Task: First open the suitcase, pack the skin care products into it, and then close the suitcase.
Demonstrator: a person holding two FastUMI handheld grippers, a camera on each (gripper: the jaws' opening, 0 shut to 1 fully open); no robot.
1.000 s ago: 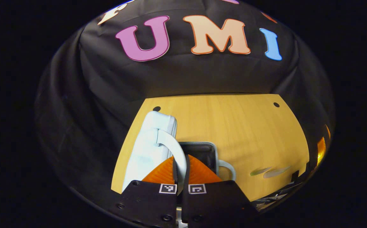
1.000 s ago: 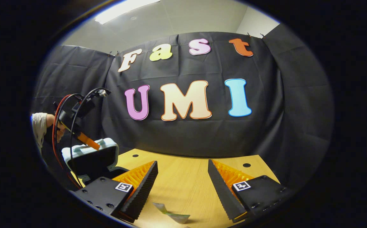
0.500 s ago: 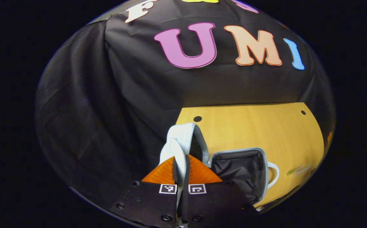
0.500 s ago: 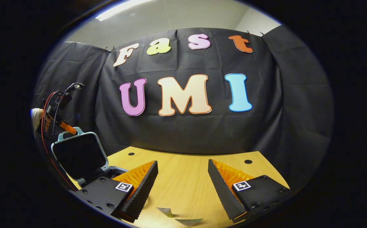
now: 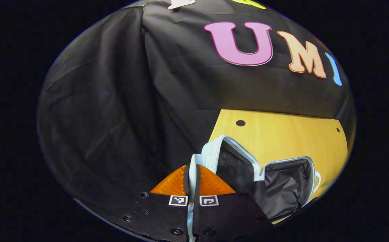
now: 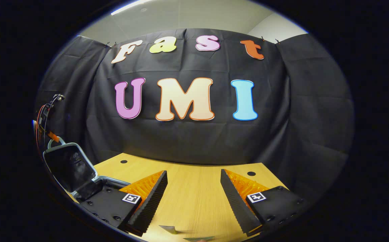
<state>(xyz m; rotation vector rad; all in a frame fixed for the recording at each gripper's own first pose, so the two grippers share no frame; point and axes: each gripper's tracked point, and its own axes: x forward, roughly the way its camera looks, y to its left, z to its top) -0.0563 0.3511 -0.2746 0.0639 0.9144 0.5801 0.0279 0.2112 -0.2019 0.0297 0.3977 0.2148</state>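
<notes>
A small pale blue suitcase [image 5: 282, 188] with black lining lies open on the wooden table [image 5: 282, 134]. Its lid [image 5: 234, 161] stands tilted back past upright. My left gripper [image 5: 191, 171] is shut on the lid's handle [image 5: 192, 160], a pale strip pinched between both fingers. In the right gripper view the suitcase [image 6: 70, 168] sits at the far left, with the left gripper [image 6: 50, 136] at the top of its lid. My right gripper [image 6: 192, 198] hovers open over the table, nothing between its fingers. Two flat skin care sachets [image 6: 169, 229] lie just below its fingertips.
The table [image 6: 194, 181] runs back to the black cloth wall and has small round holes [image 6: 251, 173] near its far edge. Red and black cables [image 6: 41, 114] trail from the left gripper. The suitcase base handle [image 5: 317, 178] points toward the table's middle.
The left gripper has swung the lid from half-raised to fully tilted back, so the black lining of both halves faces up. The right gripper stayed open and shifted slightly.
</notes>
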